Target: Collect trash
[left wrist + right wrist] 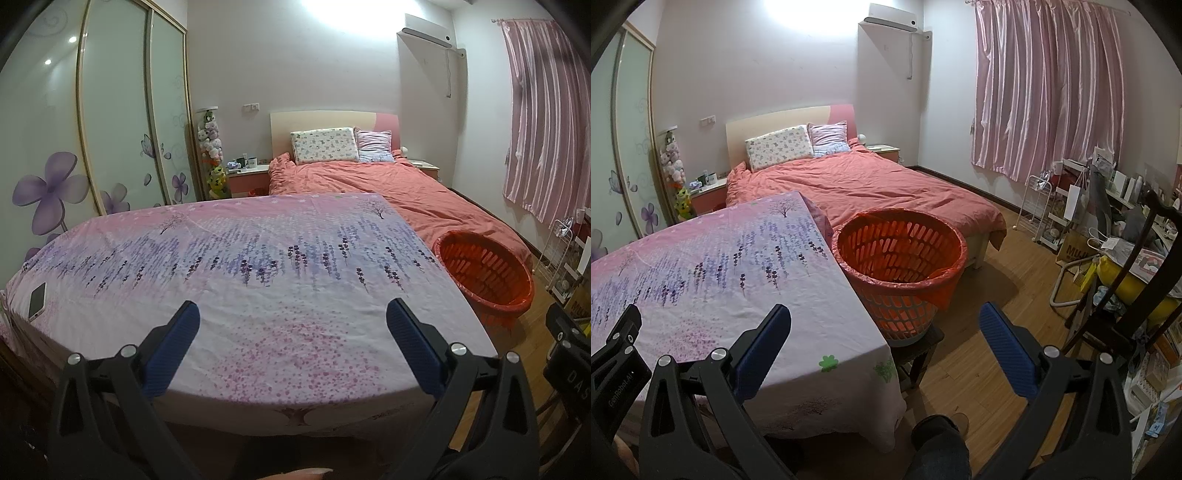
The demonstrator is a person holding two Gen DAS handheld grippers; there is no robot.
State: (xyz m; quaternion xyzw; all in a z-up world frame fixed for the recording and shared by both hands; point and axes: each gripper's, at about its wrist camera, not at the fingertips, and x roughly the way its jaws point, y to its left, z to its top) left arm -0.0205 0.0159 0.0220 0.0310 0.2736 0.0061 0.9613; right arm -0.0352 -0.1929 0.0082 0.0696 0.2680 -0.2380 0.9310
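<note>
From the left wrist, the left gripper [291, 314] gaped wide and empty over the floral cloth [258, 280]; only here a phone [37, 300] showed; the red basket [487, 273] stood far right. From the right wrist, the right gripper [884, 317] gaped empty too; the basket [899, 258] sat just ahead between its fingers, on a stool [919, 350], beside cluttered shelves [1071, 206].

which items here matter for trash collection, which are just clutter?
Job:
orange basket, red liner
left hand-held gripper, open
right hand-held gripper, open
No trash visible on the table.

Clutter:
phone on tablecloth
bed
pillows
curtain
</note>
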